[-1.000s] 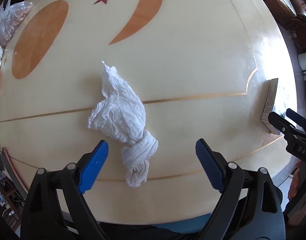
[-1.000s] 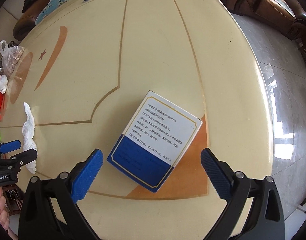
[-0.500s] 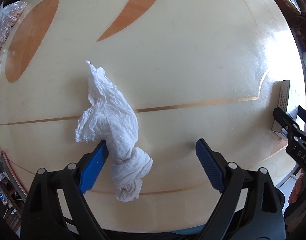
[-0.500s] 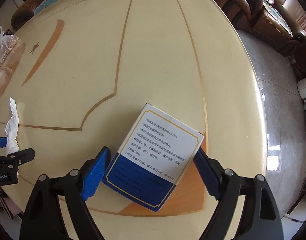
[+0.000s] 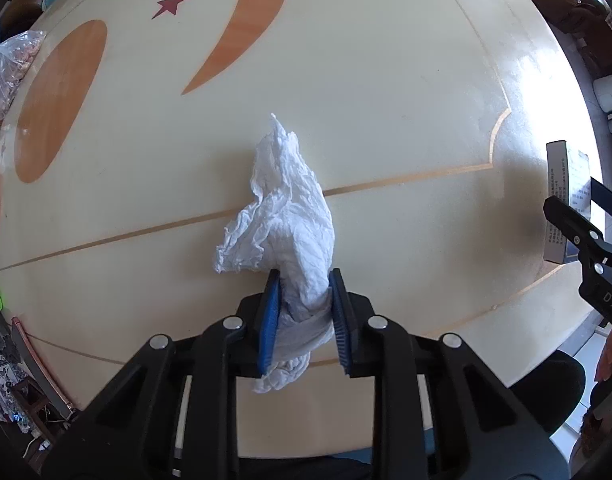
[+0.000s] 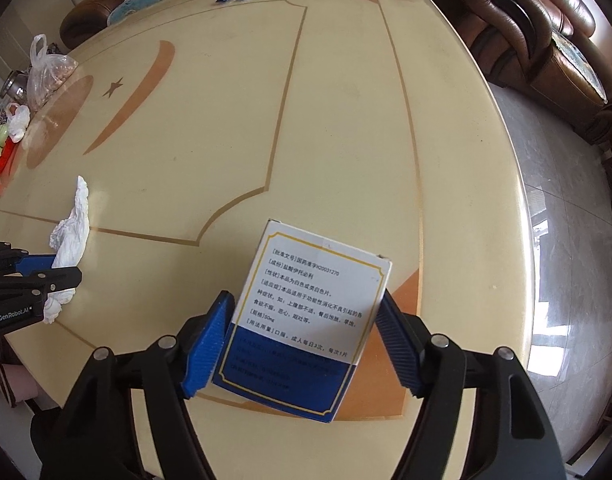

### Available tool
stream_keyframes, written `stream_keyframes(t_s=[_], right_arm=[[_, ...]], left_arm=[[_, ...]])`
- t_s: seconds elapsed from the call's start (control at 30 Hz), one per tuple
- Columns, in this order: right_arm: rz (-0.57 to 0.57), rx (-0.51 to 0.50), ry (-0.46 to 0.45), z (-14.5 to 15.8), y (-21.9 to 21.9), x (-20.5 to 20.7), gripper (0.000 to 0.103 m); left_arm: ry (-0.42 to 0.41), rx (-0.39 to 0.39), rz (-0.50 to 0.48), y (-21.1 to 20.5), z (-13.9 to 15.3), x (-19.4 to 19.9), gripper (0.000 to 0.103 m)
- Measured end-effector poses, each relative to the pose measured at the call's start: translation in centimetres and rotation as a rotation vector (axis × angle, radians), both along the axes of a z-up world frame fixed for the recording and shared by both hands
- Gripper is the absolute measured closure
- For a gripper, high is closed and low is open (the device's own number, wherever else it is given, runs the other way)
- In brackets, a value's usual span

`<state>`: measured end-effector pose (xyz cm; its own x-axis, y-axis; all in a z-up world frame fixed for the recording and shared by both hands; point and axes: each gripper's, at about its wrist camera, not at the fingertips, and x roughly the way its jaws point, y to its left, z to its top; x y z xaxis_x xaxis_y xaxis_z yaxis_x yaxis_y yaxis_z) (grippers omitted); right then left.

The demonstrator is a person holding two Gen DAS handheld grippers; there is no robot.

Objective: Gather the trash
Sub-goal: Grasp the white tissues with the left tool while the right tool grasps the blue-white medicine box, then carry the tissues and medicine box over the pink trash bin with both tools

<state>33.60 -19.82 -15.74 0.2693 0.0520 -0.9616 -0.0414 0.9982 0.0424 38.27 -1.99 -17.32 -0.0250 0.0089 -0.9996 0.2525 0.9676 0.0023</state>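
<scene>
The left tool (image 5: 302,312), its jaws closing, pinches one crumpled white paper tissue (image 5: 284,208) lying near on the glossy cream worktop (image 5: 386,100). The right tool (image 6: 302,340), also closing, clamps one white-and-blue cardboard box (image 6: 306,312) printed "H20031270". Farther left sits one clear plastic bag (image 6: 46,74).

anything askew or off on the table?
Only the trash itself: a crumpled tissue, pinched in the closing left gripper, and a box sitting skewed to the table inlay, between the closing right gripper's pads.
</scene>
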Motion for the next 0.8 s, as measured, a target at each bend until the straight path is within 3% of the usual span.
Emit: stream_keyframes(t_s=[0.17,0.4,0.57,0.8], right_arm=[[0.024,0.012,-0.035,1.9,-0.6,-0.2,0.034],[0.077,-0.018,-0.077,4.9,0.1,-1.4,0.034],[0.117,-0.019,-0.107,6.7,1.3,-3.9,0.034],[0.183,-0.004,-0.180,10.4,3.2,-8.6,0.034]], left_arm=[[-0.033,0.004,-0.020,0.5,1.4,-0.8,0.078],[-0.135,-0.001,-0.051,-0.1,5.6,-3.5,0.078],[-0.199,0.000,-0.067,0.0,7.7,-5.3,0.078],[-0.273,-0.026,-0.099,0.7,10.0,-10.8,0.078]])
